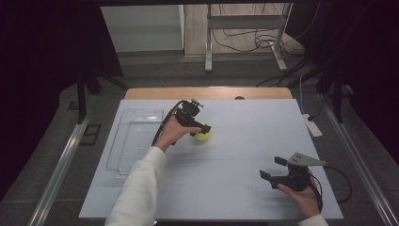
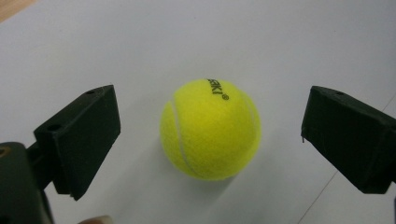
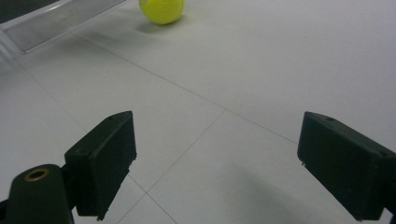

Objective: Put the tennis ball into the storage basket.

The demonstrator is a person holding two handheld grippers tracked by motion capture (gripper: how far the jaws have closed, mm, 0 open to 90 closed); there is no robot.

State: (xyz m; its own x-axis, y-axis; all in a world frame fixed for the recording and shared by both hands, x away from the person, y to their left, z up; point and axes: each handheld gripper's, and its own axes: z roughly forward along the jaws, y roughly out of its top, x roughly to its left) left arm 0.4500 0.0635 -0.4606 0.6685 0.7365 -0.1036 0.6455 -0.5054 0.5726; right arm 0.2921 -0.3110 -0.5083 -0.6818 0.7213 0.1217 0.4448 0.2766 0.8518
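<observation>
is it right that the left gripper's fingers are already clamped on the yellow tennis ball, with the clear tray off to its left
Not quite. The left gripper is not clamped on the tennis ball: the left gripper view shows both fingers standing open, with a gap on each side of the ball, which sits on the table. The rest holds: the clear tray lies to the ball's left in the high view.

I am working in a lab-like recording room: dark curtains [image 1: 42,70] flank a white tabletop [image 1: 244,136], with loose cables [image 1: 249,40] and metal stand legs [image 1: 208,44] behind.
</observation>
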